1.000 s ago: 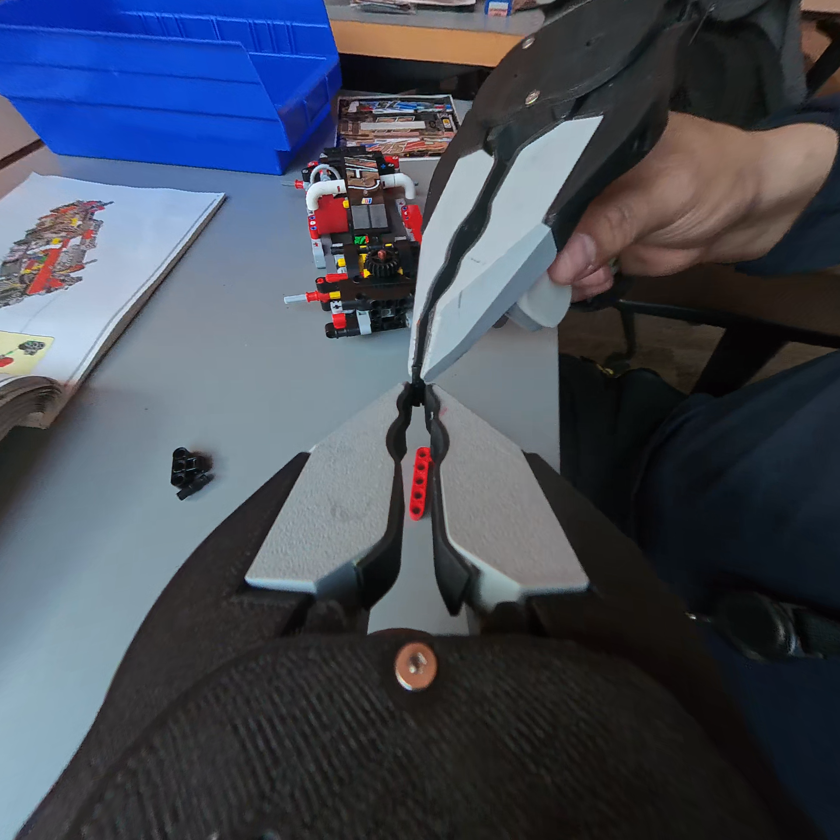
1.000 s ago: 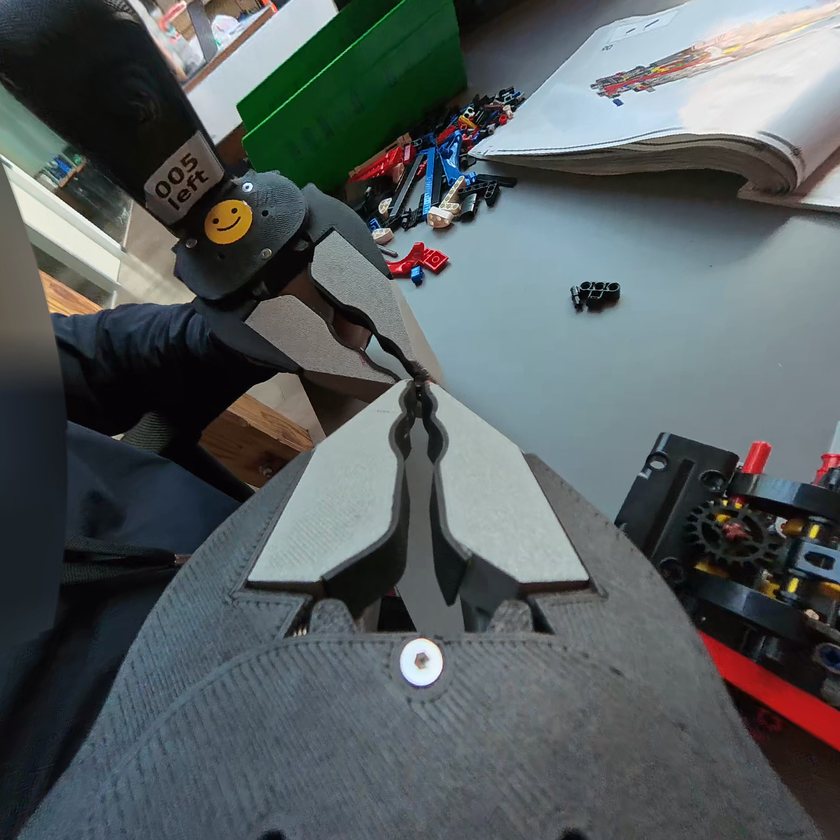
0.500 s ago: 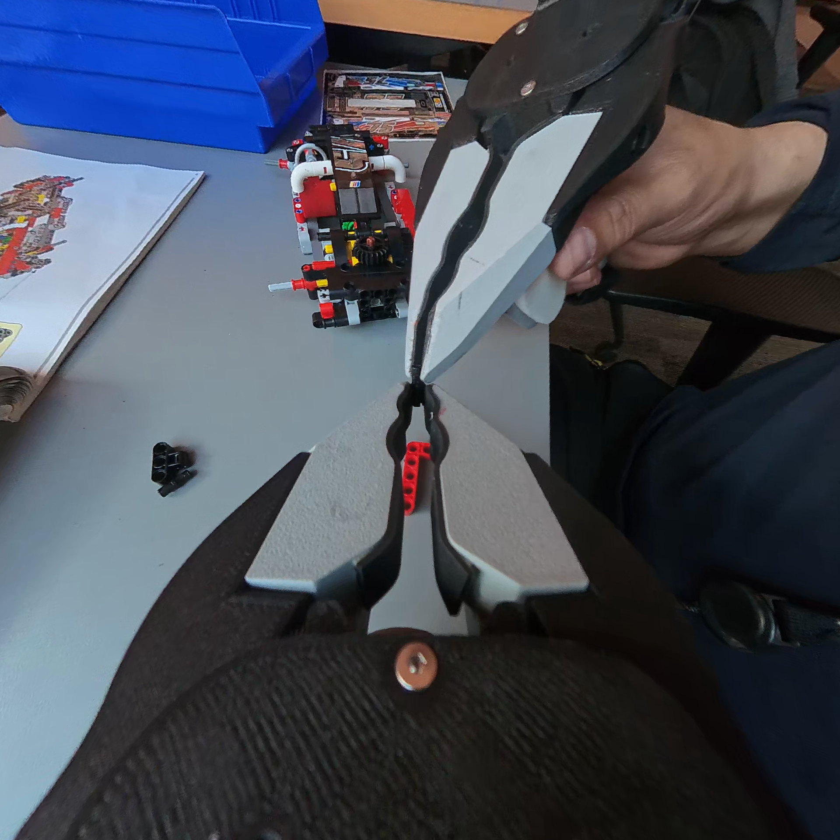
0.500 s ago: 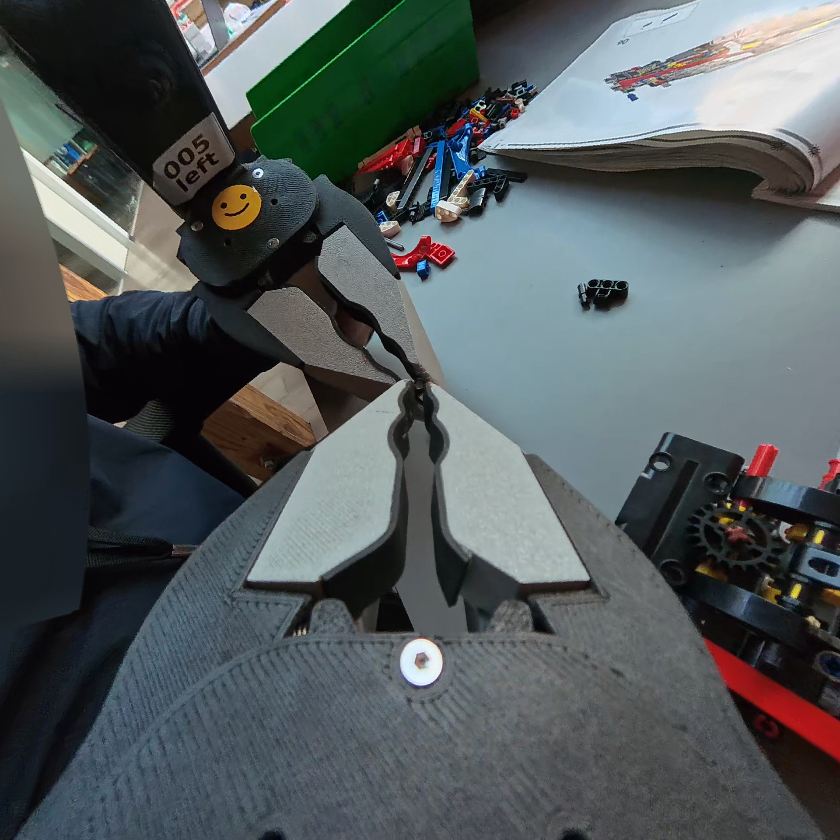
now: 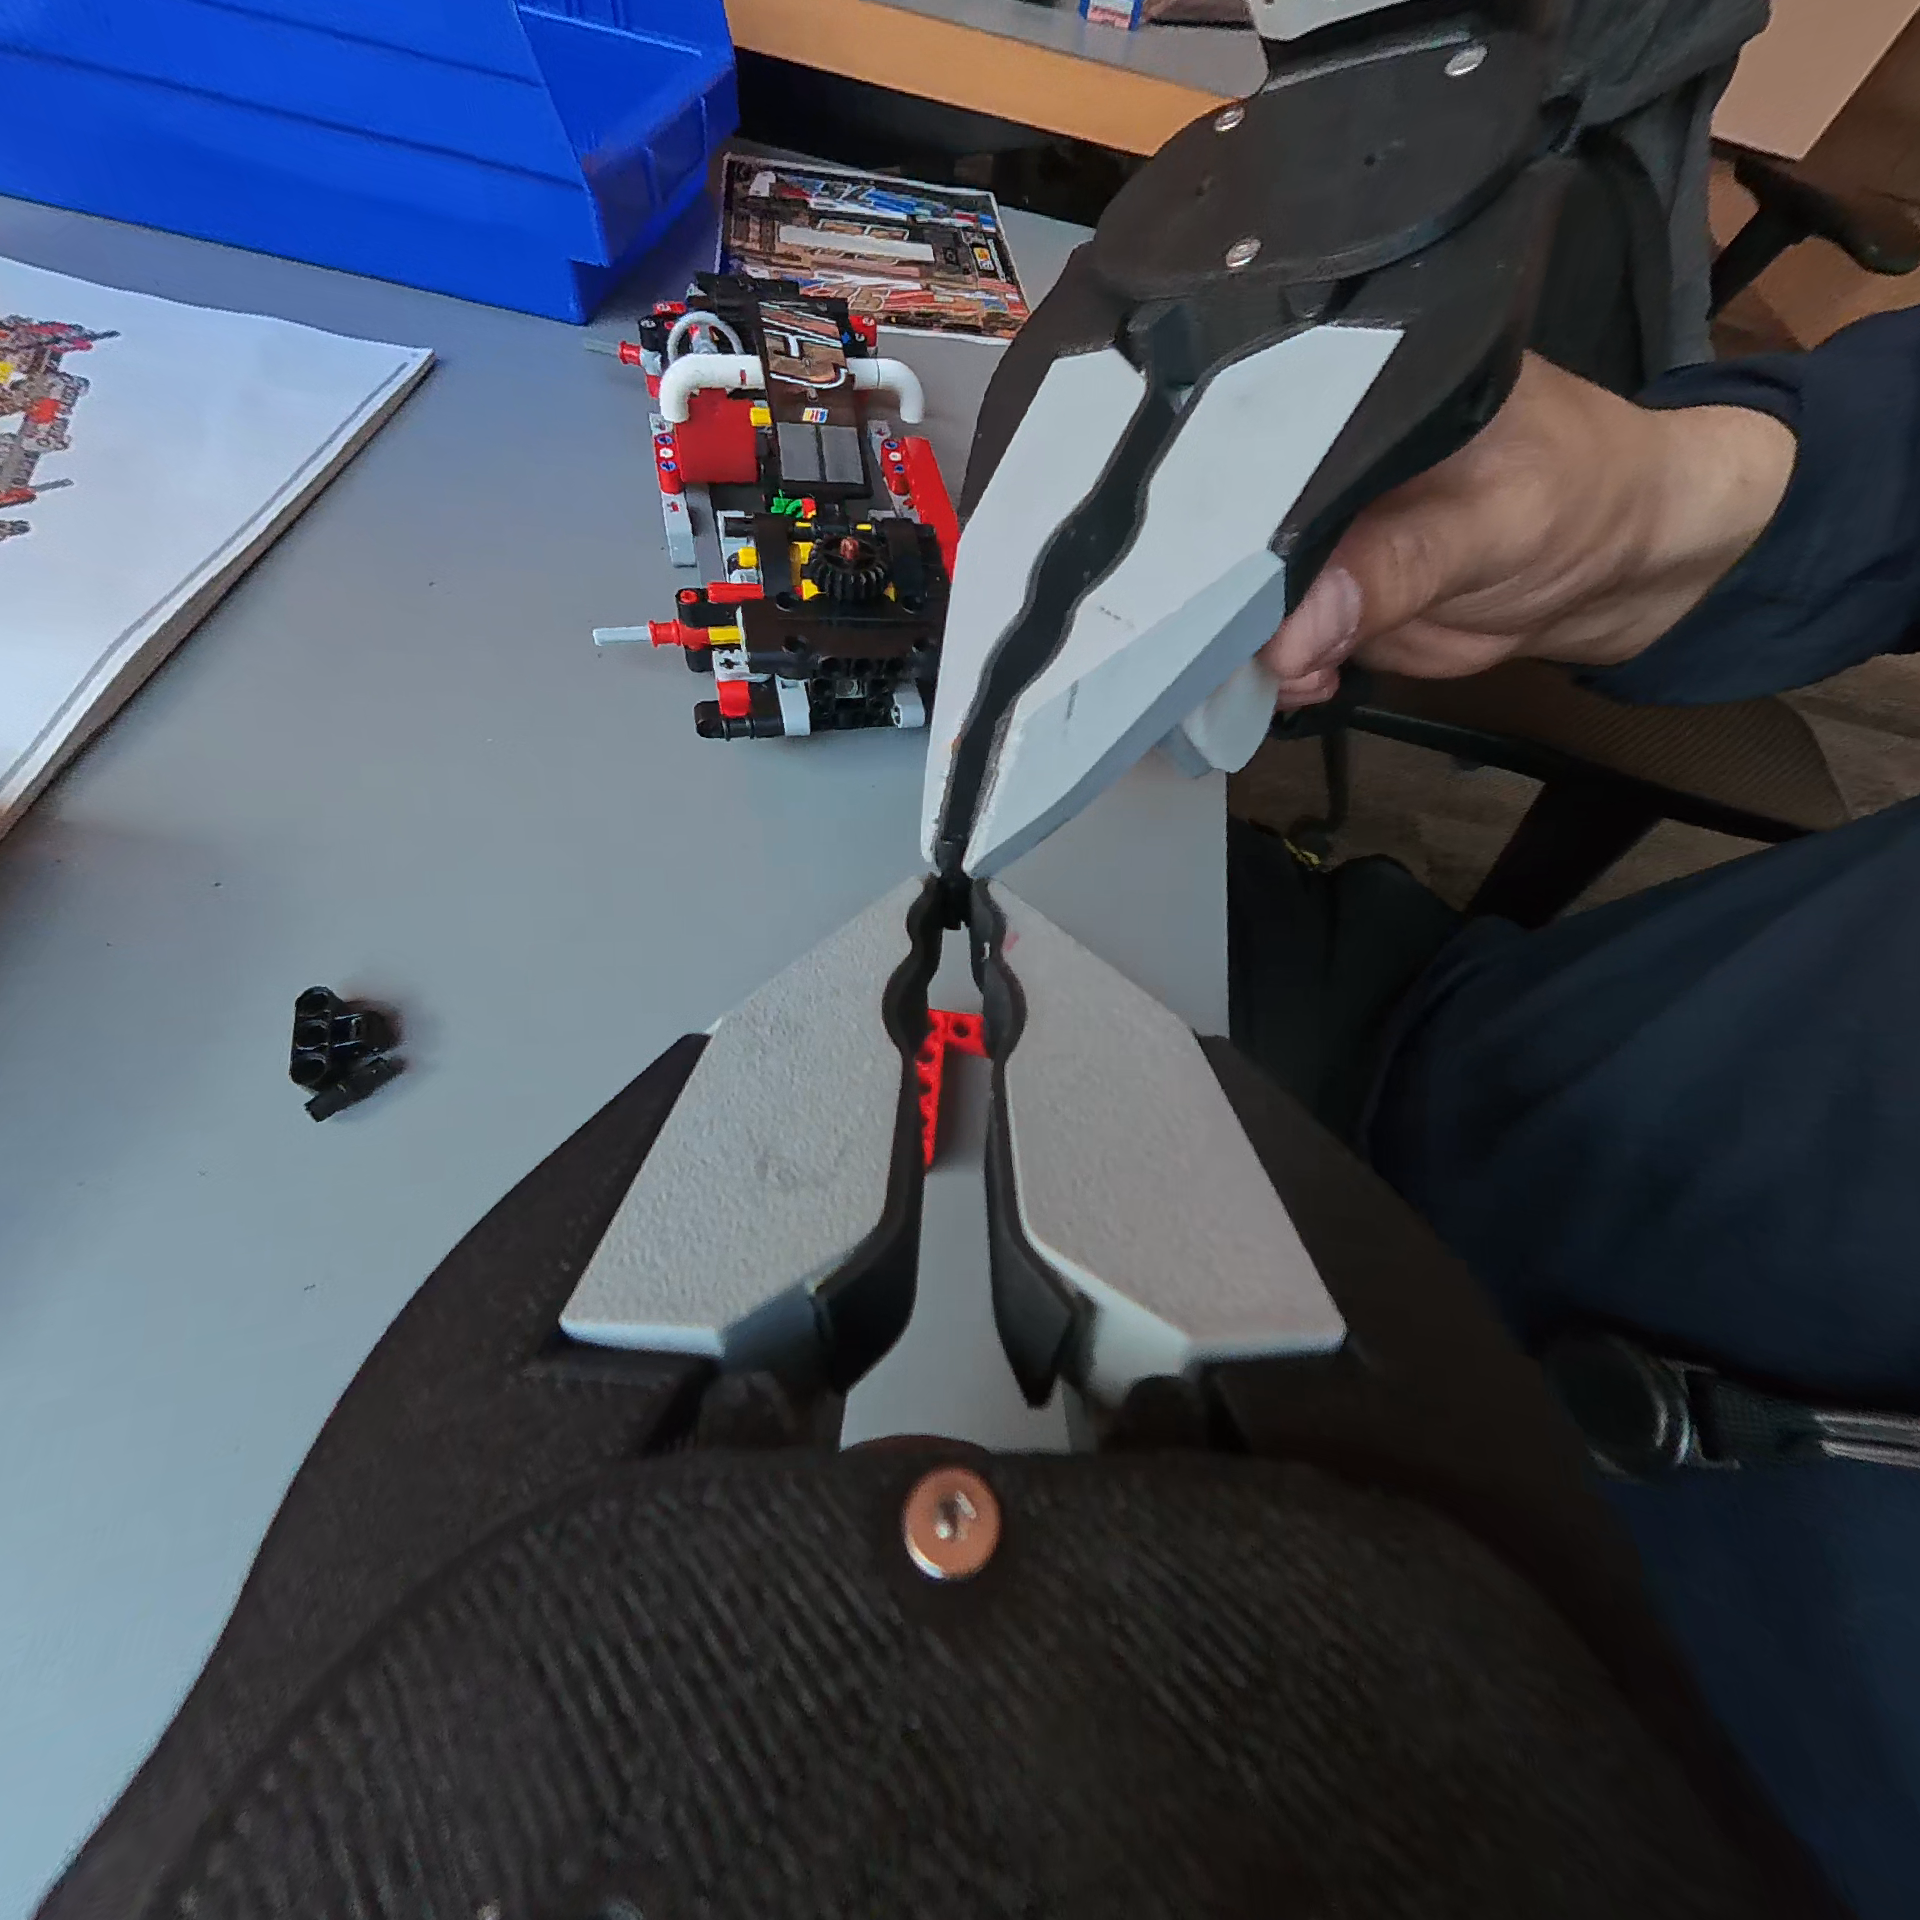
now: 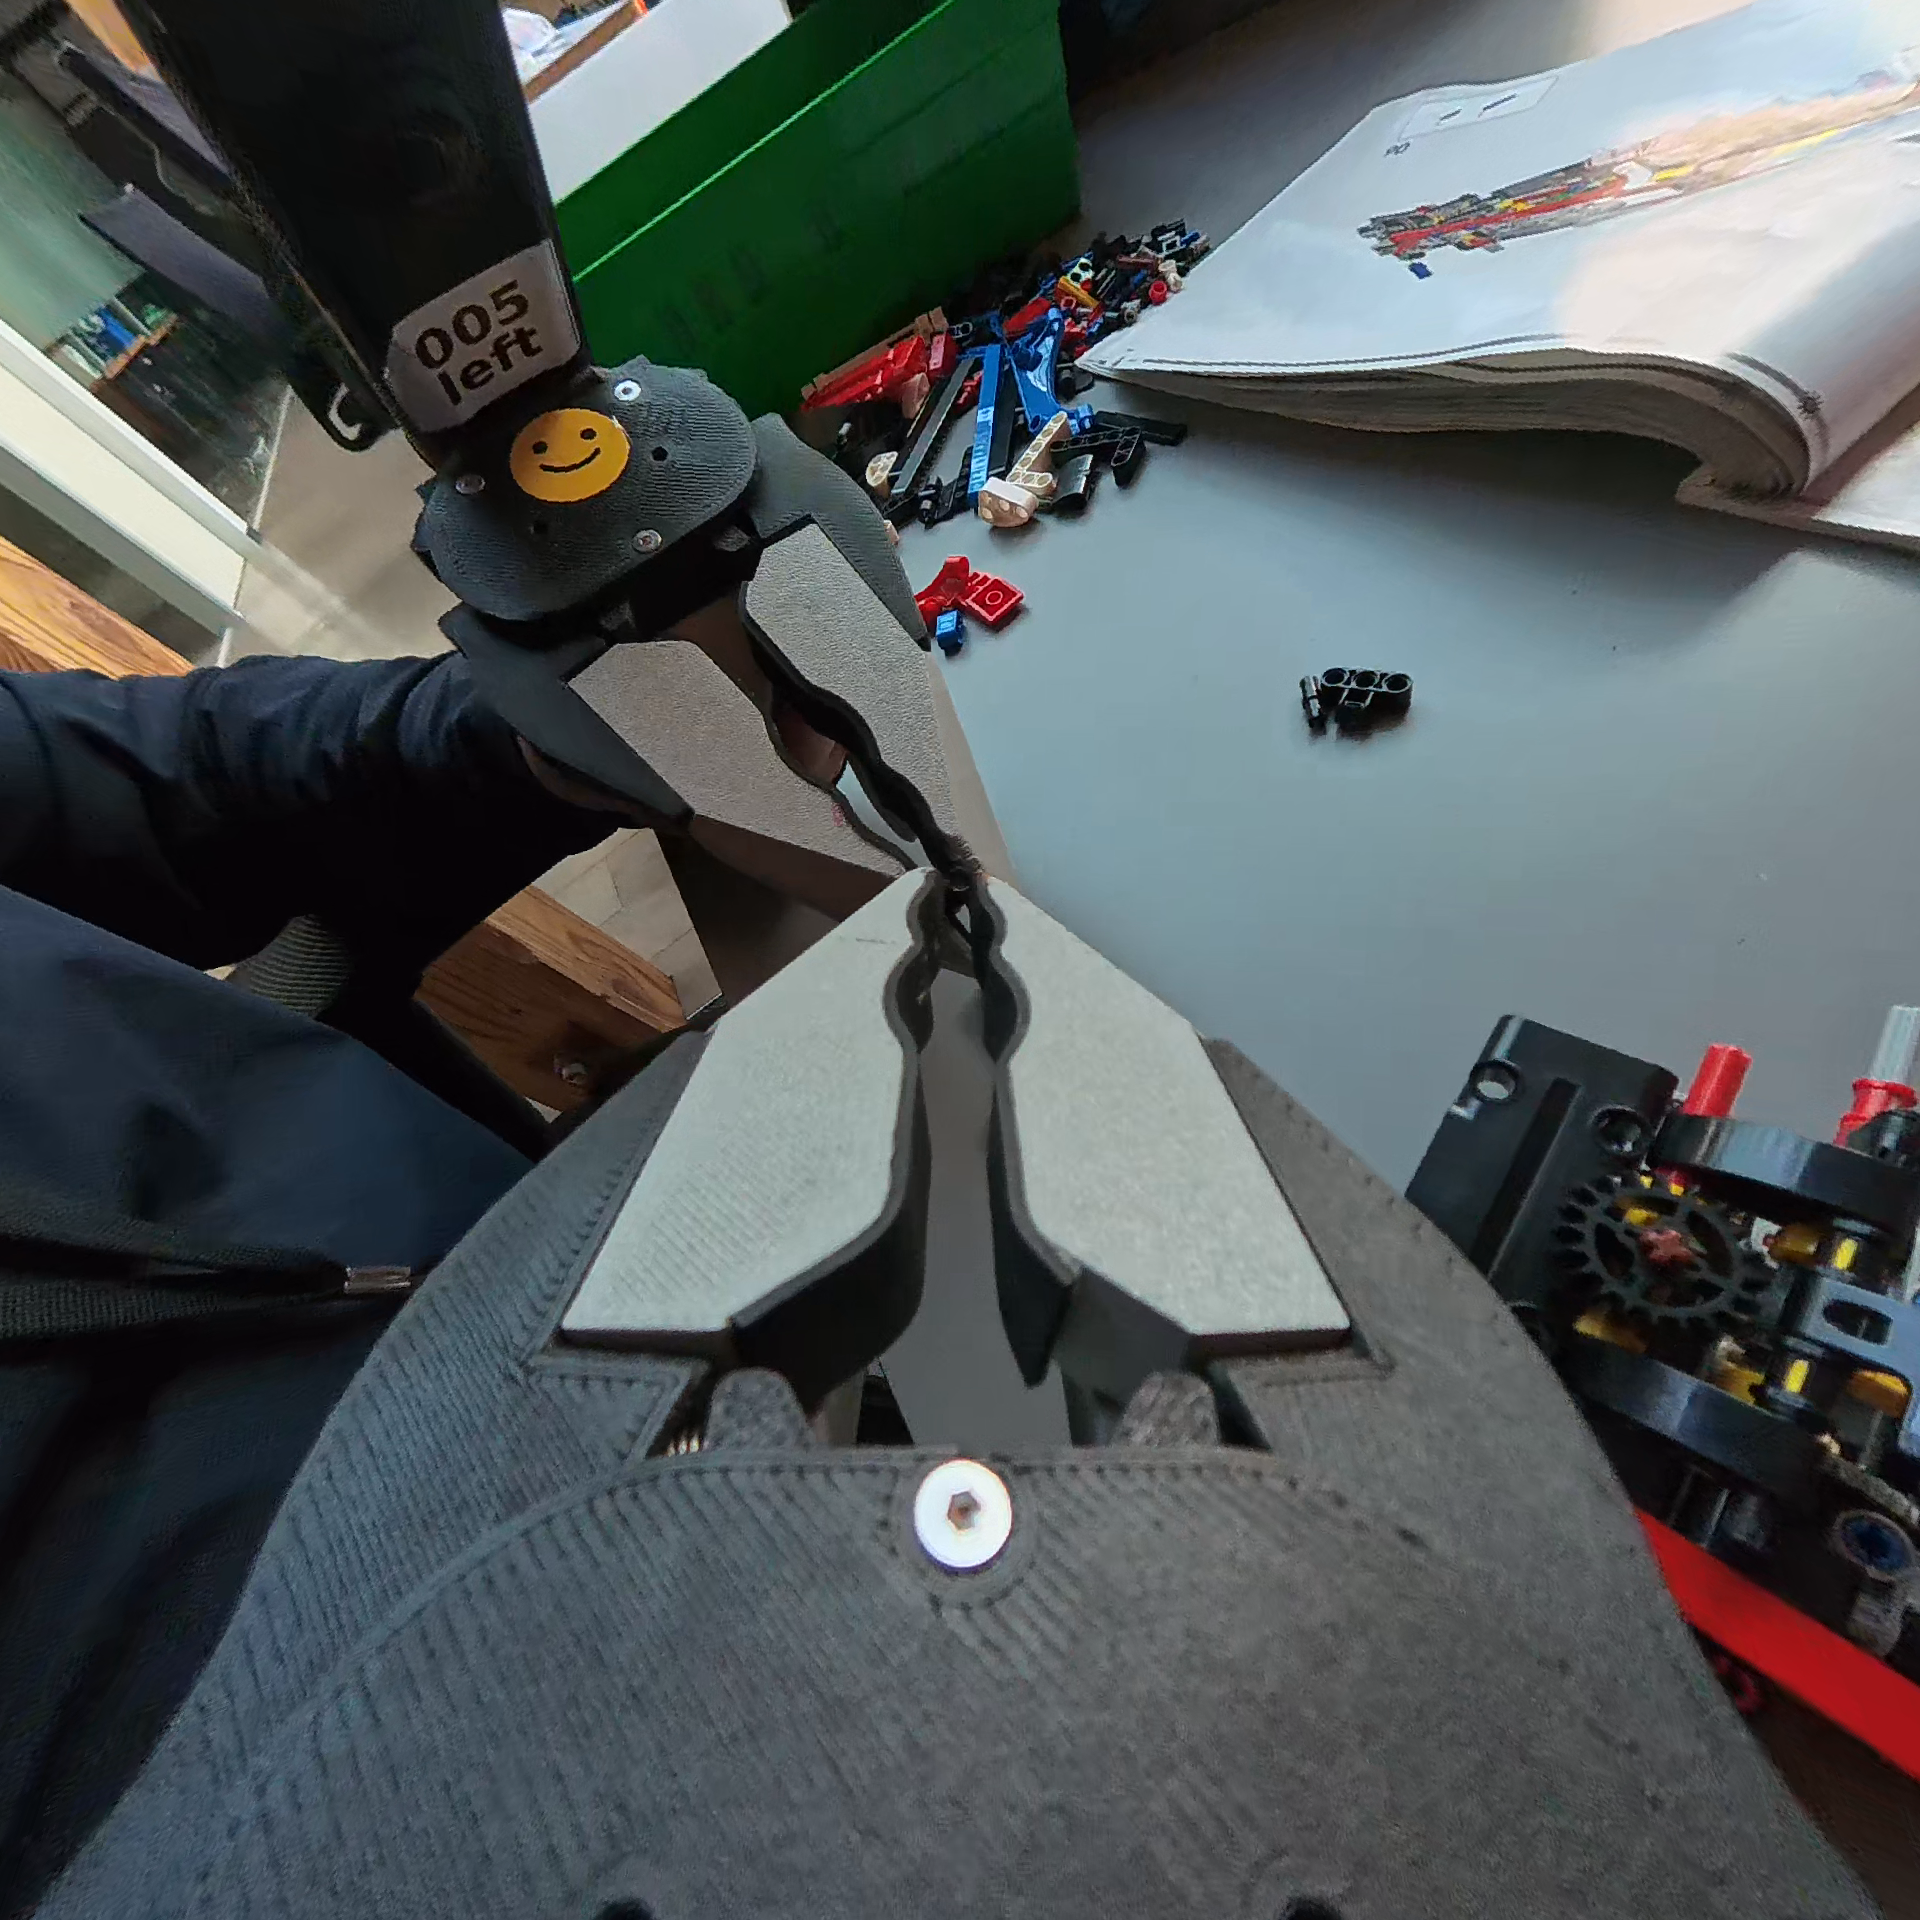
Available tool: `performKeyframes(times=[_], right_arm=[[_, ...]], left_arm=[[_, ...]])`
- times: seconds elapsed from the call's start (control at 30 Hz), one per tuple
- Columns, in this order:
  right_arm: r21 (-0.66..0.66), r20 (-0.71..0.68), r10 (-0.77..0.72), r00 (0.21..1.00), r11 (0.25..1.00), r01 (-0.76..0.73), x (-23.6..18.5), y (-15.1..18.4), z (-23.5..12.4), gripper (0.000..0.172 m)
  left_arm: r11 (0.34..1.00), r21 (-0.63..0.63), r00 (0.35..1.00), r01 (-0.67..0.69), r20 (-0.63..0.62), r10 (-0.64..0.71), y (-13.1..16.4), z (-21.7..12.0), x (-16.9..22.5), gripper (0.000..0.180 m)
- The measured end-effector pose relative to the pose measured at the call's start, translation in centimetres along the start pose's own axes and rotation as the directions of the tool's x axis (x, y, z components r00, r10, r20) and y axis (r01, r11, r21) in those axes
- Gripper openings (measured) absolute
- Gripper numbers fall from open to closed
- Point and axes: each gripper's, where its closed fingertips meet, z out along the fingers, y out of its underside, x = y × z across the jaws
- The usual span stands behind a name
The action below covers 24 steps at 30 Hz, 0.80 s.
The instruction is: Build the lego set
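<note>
My left tool (image 5: 951,904) and right tool (image 5: 948,860) meet tip to tip, both pinching one small black pin (image 5: 950,891) above the grey surface (image 5: 468,831) (brick vehicle (image 5: 810,540) at 12 o'clock, black connector (image 5: 338,1044) at 9).

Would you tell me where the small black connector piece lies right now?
The small black connector piece lies alone on the grey table, left of the left gripper, between booklet and brick model.

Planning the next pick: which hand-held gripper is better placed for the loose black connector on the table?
Left hand-held gripper, probably: the black connector lies on its outer side; the right hand-held gripper would reach across it.
</note>
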Motion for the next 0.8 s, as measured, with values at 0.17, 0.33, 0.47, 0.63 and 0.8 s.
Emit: performKeyframes(times=[0.17,0.33,0.47,0.63,0.8], right_arm=[[0.009,-0.029,-0.035,0.999,0.999,0.035,0.15,-0.11,0.03,0.001],[0.007,-0.024,-0.042,0.999,0.999,0.042,0.01,-0.12,0.02,0.001],[0.009,-0.014,-0.033,0.999,0.999,0.034,0.0,-0.11,0.09,0.001],[0.025,-0.002,-0.005,1.0,1.0,0.005,0.05,-0.15,0.18,0.001],[0.042,0.015,0.031,0.999,0.999,-0.031,0.05,-0.31,0.14,0.001]], left_arm=[[1.0,0.013,1.0,0.005,0.001,-0.005,-0.06,-0.01,-0.03,0.002],[1.0,0.012,1.0,0.003,0.0,-0.003,-0.05,0.0,0.02,0.002],[1.0,0.011,1.0,-0.001,0.001,0.001,-0.01,-0.02,0.01,0.002],[1.0,0.011,1.0,0.001,0.007,-0.001,0.01,-0.04,-0.12,0.002],[1.0,0.021,1.0,0.002,0.012,-0.003,-0.13,-0.06,-0.17,0.002]])
